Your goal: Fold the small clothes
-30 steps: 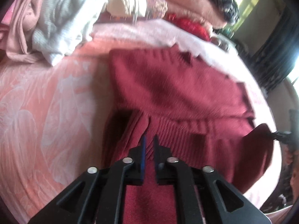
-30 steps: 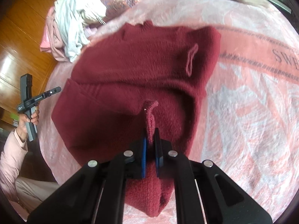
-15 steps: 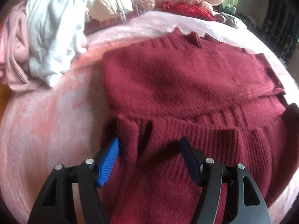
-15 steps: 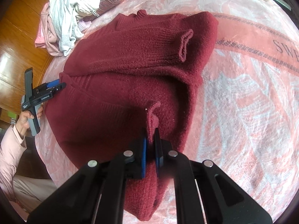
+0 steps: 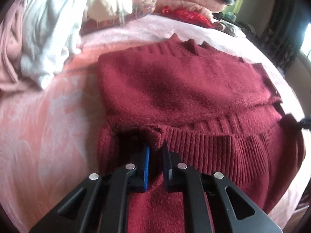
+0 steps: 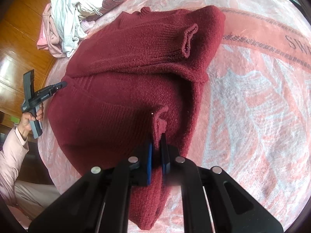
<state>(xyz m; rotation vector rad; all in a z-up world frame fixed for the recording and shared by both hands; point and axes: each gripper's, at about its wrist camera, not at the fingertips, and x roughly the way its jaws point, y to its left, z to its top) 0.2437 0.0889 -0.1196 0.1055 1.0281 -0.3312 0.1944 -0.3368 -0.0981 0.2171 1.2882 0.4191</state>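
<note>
A dark red knitted sweater (image 5: 175, 89) lies folded on a pink bedspread, collar (image 5: 180, 44) at the far side. Its ribbed hem is turned up over the body. My left gripper (image 5: 156, 147) is at the hem's left corner, jaws closing, with a bunched fold of the knit pinched between the pads. From the right wrist view the sweater (image 6: 126, 68) shows a sleeve cuff (image 6: 188, 40) folded across the chest. My right gripper (image 6: 157, 137) is shut on a raised pinch of the lower edge. The left gripper (image 6: 63, 84) appears there at the sweater's left edge, held by a hand.
A pile of white, pink and patterned clothes (image 5: 48, 29) lies at the far left of the bed, also the clothes pile (image 6: 72, 19). The bedspread (image 6: 252, 97) spreads wide to the right. A bright red item (image 5: 186, 15) sits beyond the collar. Wooden floor (image 6: 17, 38) lies left of the bed.
My left gripper opened wide over the hem's left corner, then closed on a fold of the knit there. The right gripper kept its hold and barely moved.
</note>
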